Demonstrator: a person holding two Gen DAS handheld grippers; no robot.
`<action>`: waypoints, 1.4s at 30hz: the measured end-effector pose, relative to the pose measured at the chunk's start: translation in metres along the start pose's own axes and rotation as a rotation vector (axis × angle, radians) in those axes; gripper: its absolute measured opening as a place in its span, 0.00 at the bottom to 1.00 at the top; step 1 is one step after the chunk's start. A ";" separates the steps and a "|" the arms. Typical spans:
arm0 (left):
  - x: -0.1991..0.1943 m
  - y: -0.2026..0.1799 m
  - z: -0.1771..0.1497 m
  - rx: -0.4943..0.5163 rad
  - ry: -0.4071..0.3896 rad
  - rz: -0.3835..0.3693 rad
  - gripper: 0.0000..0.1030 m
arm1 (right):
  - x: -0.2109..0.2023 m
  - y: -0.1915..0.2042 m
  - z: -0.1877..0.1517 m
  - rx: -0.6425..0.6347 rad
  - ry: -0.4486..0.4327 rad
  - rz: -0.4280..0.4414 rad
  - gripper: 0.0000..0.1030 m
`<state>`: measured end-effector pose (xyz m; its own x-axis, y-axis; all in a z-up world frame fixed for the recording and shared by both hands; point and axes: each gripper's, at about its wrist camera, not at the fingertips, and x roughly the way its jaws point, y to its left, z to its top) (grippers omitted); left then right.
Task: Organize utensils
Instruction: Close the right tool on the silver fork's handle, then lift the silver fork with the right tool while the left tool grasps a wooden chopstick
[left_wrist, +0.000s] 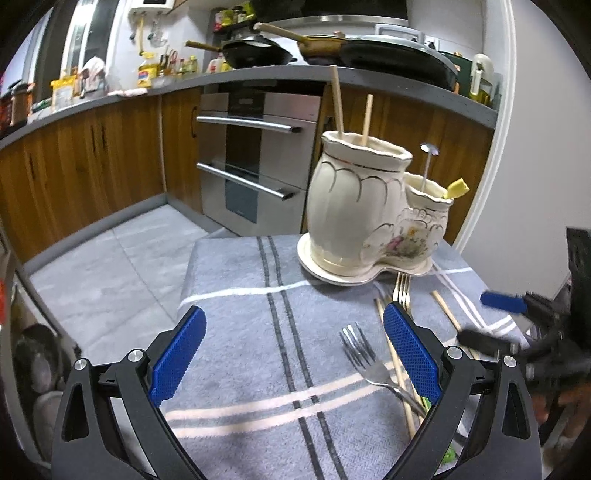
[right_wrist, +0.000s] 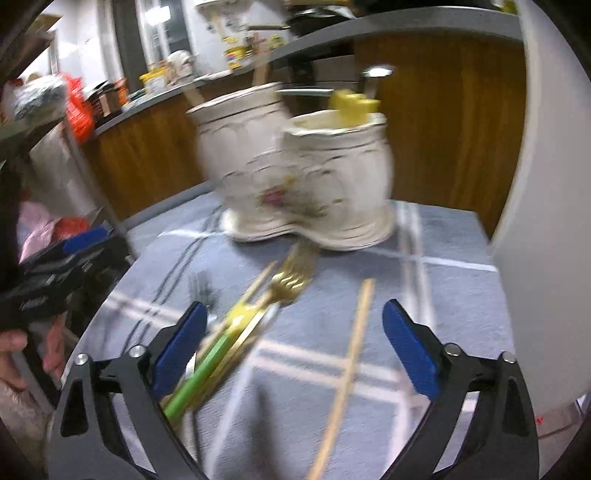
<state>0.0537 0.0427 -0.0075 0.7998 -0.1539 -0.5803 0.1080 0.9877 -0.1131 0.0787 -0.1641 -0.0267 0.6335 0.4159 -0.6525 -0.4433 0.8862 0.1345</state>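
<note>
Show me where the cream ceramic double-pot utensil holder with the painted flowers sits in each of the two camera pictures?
Left wrist view: the cream ceramic double-pot utensil holder stands right of centre, at the far edge of the grey striped towel, smaller pot on the right.
Right wrist view: the holder, blurred, stands at upper centre, smaller pot nearer the camera.
Shared landmark: the yellow-topped utensil sticking out of the smaller pot.

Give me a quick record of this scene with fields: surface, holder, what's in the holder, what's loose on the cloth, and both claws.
surface: grey striped cloth
holder: cream two-pot ceramic holder, upright
in holder: two chopsticks in the taller pot; a metal utensil and a yellow-handled one in the shorter pot
loose: silver fork, gold fork, chopsticks, green-handled utensil
left claw: open, empty
right claw: open, above the loose utensils
</note>
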 end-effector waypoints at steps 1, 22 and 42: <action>0.000 0.000 0.001 -0.003 0.000 0.001 0.93 | 0.001 0.008 0.000 -0.033 0.006 0.006 0.83; -0.004 0.008 0.003 -0.033 0.000 -0.020 0.93 | 0.038 0.080 -0.022 -0.290 0.165 -0.015 0.14; 0.006 -0.009 -0.001 0.026 0.046 -0.040 0.93 | -0.020 0.027 0.006 -0.066 -0.092 0.031 0.05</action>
<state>0.0564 0.0334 -0.0108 0.7664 -0.1939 -0.6124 0.1552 0.9810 -0.1163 0.0582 -0.1470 -0.0053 0.6729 0.4629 -0.5770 -0.5026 0.8584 0.1026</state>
